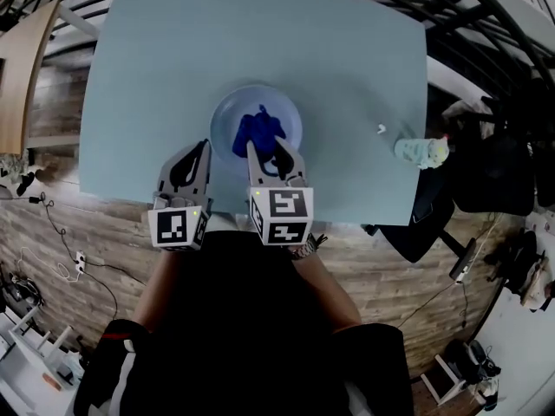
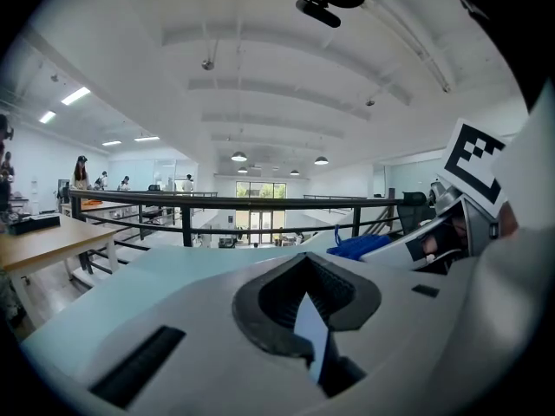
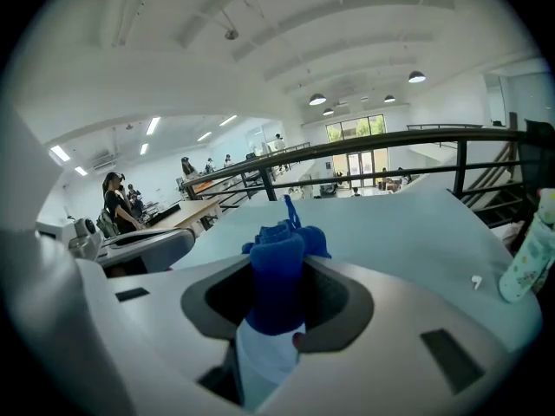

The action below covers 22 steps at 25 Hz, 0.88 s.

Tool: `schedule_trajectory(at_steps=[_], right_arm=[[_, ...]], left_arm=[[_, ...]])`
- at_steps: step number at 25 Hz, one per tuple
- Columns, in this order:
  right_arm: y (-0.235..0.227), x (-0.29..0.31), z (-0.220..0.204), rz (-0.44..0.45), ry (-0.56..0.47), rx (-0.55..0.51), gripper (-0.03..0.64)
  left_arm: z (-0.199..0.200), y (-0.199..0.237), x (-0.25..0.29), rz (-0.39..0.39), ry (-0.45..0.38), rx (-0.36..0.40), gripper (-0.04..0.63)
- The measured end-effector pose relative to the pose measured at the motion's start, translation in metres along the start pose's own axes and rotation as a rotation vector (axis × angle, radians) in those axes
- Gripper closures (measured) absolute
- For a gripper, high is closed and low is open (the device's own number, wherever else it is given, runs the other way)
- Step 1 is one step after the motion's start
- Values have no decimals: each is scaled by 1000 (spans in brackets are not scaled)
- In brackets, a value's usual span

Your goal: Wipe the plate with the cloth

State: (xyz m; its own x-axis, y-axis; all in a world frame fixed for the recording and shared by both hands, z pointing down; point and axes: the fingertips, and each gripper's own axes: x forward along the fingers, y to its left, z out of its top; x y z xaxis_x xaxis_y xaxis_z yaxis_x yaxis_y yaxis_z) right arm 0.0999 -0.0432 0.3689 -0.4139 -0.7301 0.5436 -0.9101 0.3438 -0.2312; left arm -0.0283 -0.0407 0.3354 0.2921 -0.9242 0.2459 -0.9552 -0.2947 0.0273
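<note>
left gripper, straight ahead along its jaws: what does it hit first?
Probably the left rim of the plate: in the head view the left gripper has its tips just short of it, angled slightly inward. Height is unclear, so it might instead skim past over the bare table.

- The right gripper (image 3: pixel 276 306) has its jaws closed on a blue cloth (image 3: pixel 277 263); the cloth stands up between the jaws in a bunched fold.
- A pale blue table (image 3: pixel 408 232) extends behind the cloth.
- Left of the cloth, the left gripper (image 3: pixel 143 248) lies above the table.
- Far right of the cloth, a bottle (image 3: pixel 529 263) stands on the table; a small white object (image 3: pixel 475 280) lies just beside it.
- A dark railing (image 3: pixel 364 146) runs behind the cloth, beyond the table edge.
</note>
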Motion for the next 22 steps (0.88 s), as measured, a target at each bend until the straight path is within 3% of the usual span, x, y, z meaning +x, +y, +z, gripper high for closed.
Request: schedule_trajectory(at_steps=[8, 18, 22], right_arm=[[11, -46, 25, -9, -131, -47, 497], [30, -96, 59, -25, -356, -105, 497], [35, -102, 65, -26, -394, -124, 497]], left_arm=[[36, -14, -22, -17, -76, 8, 594], [47, -17, -53, -9, -125, 11, 594], [52, -13, -56, -4, -152, 14, 594]])
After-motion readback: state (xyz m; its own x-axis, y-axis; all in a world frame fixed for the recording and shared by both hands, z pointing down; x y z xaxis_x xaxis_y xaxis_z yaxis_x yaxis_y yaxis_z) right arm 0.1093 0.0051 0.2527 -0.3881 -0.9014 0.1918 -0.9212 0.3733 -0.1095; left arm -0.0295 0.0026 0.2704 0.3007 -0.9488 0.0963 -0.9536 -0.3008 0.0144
